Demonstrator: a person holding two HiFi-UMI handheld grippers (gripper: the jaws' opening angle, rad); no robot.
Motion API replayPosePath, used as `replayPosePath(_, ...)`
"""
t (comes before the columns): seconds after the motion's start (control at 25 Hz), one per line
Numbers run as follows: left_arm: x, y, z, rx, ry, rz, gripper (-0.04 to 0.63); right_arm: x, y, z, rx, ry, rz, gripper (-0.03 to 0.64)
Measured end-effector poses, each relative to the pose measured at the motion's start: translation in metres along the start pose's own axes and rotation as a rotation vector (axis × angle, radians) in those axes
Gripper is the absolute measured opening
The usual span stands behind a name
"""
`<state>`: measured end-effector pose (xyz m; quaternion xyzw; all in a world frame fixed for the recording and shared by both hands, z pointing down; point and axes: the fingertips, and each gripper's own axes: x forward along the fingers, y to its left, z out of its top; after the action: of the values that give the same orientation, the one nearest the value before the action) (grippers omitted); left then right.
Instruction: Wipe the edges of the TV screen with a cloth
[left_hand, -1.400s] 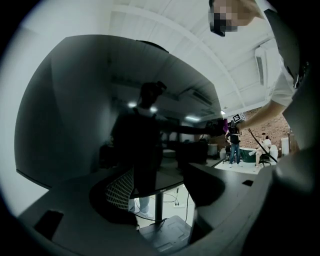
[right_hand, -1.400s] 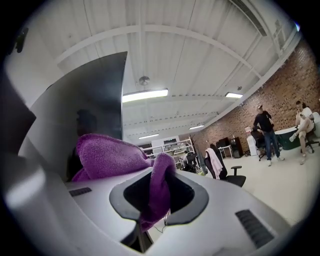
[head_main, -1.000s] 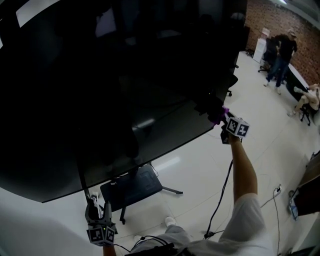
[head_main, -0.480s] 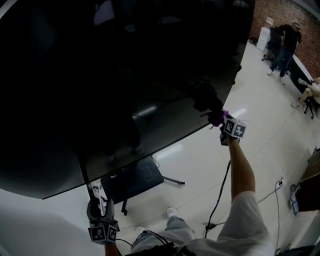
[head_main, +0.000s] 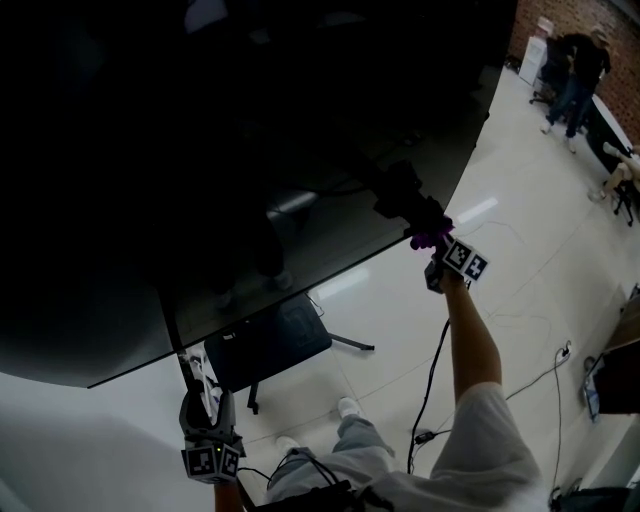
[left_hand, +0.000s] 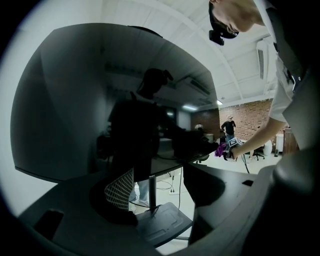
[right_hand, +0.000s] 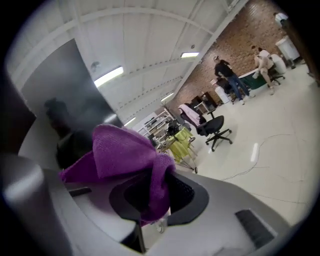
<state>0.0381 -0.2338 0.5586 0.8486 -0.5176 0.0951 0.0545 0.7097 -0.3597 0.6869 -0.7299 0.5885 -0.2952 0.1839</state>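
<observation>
Down low, the left tongs (head_main: 205, 400) hang with jaws wide apart and nothing between them, pointing toward the flat black base of the TV stand (head_main: 268, 350) on the glossy white floor (head_main: 520, 260). Out at arm's reach, the right tongs (head_main: 436, 246) are clamped tight on a crumpled purple microfibre cloth (head_main: 428, 235), and that cloth sits against the bottom edge of the big black TV screen (head_main: 200, 150), close to its lower right corner. Far back, people stand by a red brick wall (head_main: 625, 25).
</observation>
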Motion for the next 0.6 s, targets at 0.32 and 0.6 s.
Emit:
replayPosePath(0.32,-0.016,0.001,0.007,-0.035,-0.047,-0.006,0.305,0.002,0.076,-0.063,0.014,0.058,0.128,0.057)
replayPosePath(0.6,-0.047,0.021,0.000,-0.058,-0.054,0.040,0.305,-0.006,0.131,-0.112,-0.005,0.134,0.200,0.057)
